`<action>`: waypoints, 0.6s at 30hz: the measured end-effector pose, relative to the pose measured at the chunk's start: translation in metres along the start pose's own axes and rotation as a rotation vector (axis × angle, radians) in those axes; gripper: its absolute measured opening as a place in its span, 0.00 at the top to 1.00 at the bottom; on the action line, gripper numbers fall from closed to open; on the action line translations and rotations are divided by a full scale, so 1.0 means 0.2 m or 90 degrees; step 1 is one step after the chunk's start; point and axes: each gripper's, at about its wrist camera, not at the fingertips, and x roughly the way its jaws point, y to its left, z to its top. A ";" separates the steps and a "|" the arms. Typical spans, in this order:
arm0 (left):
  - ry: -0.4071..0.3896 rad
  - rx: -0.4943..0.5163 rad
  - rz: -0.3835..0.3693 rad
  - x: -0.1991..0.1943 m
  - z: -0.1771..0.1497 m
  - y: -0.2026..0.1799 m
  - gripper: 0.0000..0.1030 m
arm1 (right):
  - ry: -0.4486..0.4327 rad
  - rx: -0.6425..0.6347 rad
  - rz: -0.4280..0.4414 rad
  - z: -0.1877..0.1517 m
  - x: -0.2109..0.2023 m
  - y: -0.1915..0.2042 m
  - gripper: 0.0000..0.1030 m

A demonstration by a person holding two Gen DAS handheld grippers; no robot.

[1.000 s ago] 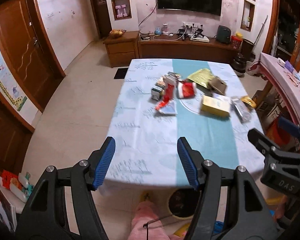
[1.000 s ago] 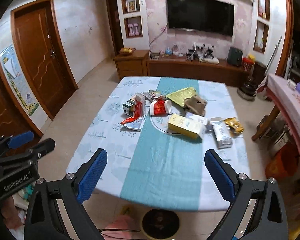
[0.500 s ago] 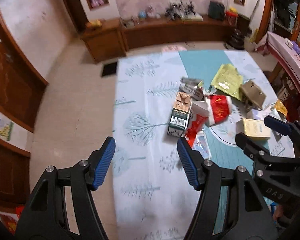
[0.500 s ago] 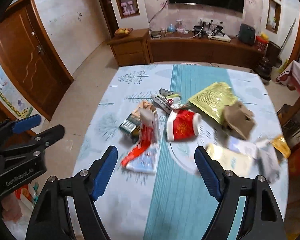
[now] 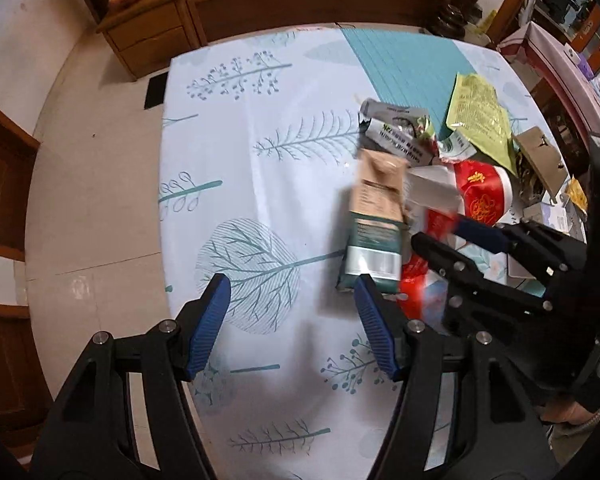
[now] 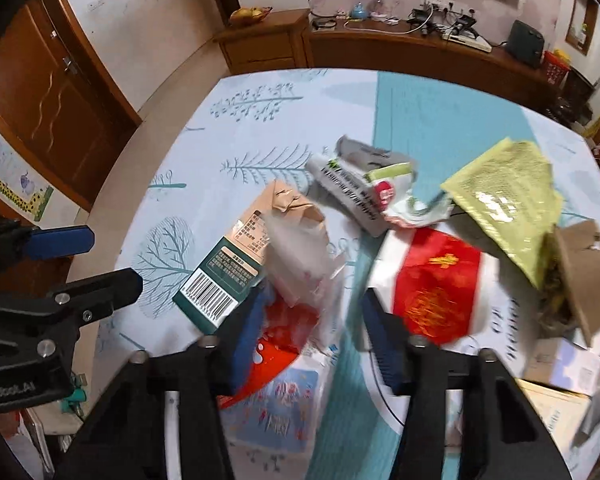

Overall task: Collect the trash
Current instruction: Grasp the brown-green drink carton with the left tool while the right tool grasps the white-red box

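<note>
Trash lies piled on the tree-print tablecloth (image 5: 260, 152). It includes a green and tan carton (image 5: 374, 232), a red cup (image 5: 484, 196), a yellow-green bag (image 5: 480, 120) and silver wrappers (image 5: 396, 128). My left gripper (image 5: 291, 284) hangs open over bare cloth, its right finger just below the carton. My right gripper (image 6: 314, 300) points down into the pile. Its jaws are closing around a crumpled red and white plastic wrapper (image 6: 296, 272), with a gap still showing at the right pad. The carton (image 6: 236, 264) and the red cup (image 6: 436, 284) flank it.
A torn cardboard piece (image 6: 584, 276) and a white box (image 6: 560, 364) lie at the pile's right side. The table's left edge drops to the tiled floor (image 5: 100, 200). A wooden cabinet (image 6: 400, 48) runs along the far wall.
Both grippers have come forward and down from the table's near edge to the trash pile. The right jaws have narrowed around the red and white wrapper. The left jaws keep the same width.
</note>
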 end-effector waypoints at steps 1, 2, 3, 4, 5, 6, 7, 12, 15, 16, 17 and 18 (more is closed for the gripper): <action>0.004 0.001 -0.003 0.01 0.00 0.00 0.40 | -0.004 0.006 0.007 0.00 0.01 0.00 0.78; 0.008 0.002 -0.007 0.02 0.00 0.00 0.40 | -0.007 0.016 0.022 0.00 0.02 -0.01 0.86; 0.012 0.003 -0.014 0.03 0.01 -0.01 0.40 | -0.009 0.024 0.029 -0.01 0.02 -0.02 0.86; 0.016 0.004 -0.019 0.04 0.02 -0.02 0.40 | -0.016 0.034 0.032 -0.02 0.02 -0.04 0.87; 0.020 0.006 -0.025 0.05 0.03 -0.03 0.40 | -0.021 0.040 0.033 -0.03 0.00 -0.05 0.88; 0.025 0.009 -0.030 0.06 0.03 -0.04 0.40 | -0.026 0.046 0.036 -0.05 -0.02 -0.06 0.88; 0.029 0.012 -0.034 0.08 0.04 -0.06 0.40 | -0.032 0.056 0.036 -0.06 -0.04 -0.08 0.88; 0.044 0.011 -0.066 0.16 0.11 -0.13 0.40 | -0.051 0.108 0.025 -0.15 -0.14 -0.17 0.92; 0.064 0.019 -0.063 0.22 0.16 -0.18 0.40 | -0.053 0.142 0.024 -0.22 -0.19 -0.23 0.95; 0.068 0.021 -0.064 0.23 0.16 -0.20 0.40 | -0.055 0.150 0.020 -0.24 -0.21 -0.24 0.96; 0.071 0.024 -0.068 0.24 0.17 -0.21 0.40 | -0.055 0.158 0.015 -0.25 -0.21 -0.25 0.96; 0.074 0.028 -0.071 0.25 0.17 -0.23 0.40 | -0.056 0.163 0.013 -0.28 -0.22 -0.27 0.96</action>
